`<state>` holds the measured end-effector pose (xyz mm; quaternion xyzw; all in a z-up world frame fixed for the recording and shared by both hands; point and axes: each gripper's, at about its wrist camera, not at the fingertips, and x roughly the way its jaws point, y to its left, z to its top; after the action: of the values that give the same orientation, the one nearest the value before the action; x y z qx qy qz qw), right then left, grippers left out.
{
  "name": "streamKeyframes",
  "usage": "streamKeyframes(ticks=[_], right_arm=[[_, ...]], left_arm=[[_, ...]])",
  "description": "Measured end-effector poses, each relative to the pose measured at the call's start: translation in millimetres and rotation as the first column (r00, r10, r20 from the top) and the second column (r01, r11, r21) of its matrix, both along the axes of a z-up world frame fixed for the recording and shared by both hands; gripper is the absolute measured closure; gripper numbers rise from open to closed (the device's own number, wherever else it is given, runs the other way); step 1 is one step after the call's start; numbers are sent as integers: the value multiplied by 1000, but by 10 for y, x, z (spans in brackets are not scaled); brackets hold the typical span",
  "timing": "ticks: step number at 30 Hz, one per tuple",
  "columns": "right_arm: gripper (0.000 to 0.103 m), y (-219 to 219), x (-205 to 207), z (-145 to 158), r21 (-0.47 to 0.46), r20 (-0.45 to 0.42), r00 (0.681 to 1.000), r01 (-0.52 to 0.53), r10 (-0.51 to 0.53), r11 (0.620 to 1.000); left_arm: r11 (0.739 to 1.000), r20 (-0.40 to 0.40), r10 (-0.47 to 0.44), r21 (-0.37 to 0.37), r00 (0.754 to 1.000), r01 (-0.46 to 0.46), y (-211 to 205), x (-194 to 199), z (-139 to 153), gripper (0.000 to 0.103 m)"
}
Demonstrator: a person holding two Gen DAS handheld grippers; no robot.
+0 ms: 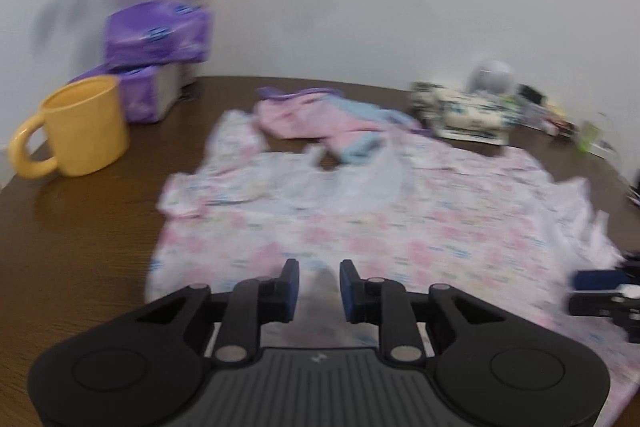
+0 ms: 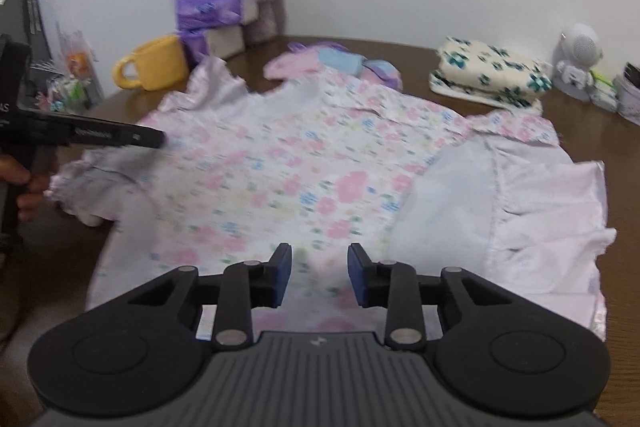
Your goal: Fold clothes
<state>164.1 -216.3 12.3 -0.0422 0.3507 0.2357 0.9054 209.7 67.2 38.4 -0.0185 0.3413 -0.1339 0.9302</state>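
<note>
Thin floral cotton, a dress (image 2: 288, 163) spread flat across the brown table (image 1: 80, 247), hem toward the near edge, collar toward the far edge by the yellow mug (image 1: 76, 127) and the crumpled pink garment (image 1: 320, 119). Risks, as judged: fabric this light liable to slip from one grip and leave a skewed fold; uneven lift from the two sides likely to wrinkle the skirt; a wide sweep toward the far edge could drag the pink garment or nudge the mug. Left gripper (image 1: 319, 285) at the hem near the left side, jaws narrowed to a small gap, a ridge of cloth apparently pinched up between the pads, though blur leaves the grip uncertain. Right gripper (image 2: 320, 275) at the hem toward the right side, jaws partly open, cloth lying under and between them, no firm pinch discernible. Ruffled sleeve (image 2: 540, 211) lying loose toward the right edge.
</note>
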Motion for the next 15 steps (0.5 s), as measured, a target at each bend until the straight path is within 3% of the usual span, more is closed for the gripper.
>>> streamKeyframes(ticks=[5,15], right_arm=[[71,206,-144,1,1,-1,997,-80,80,997],[71,138,-322,-127,-25,-18,997,-77,77,997]], left_arm=[[992,-25,-125,10,992,125,-330,-215,-50,78],[994,-25,-107,32,994,108,-291,-303,-169,79]])
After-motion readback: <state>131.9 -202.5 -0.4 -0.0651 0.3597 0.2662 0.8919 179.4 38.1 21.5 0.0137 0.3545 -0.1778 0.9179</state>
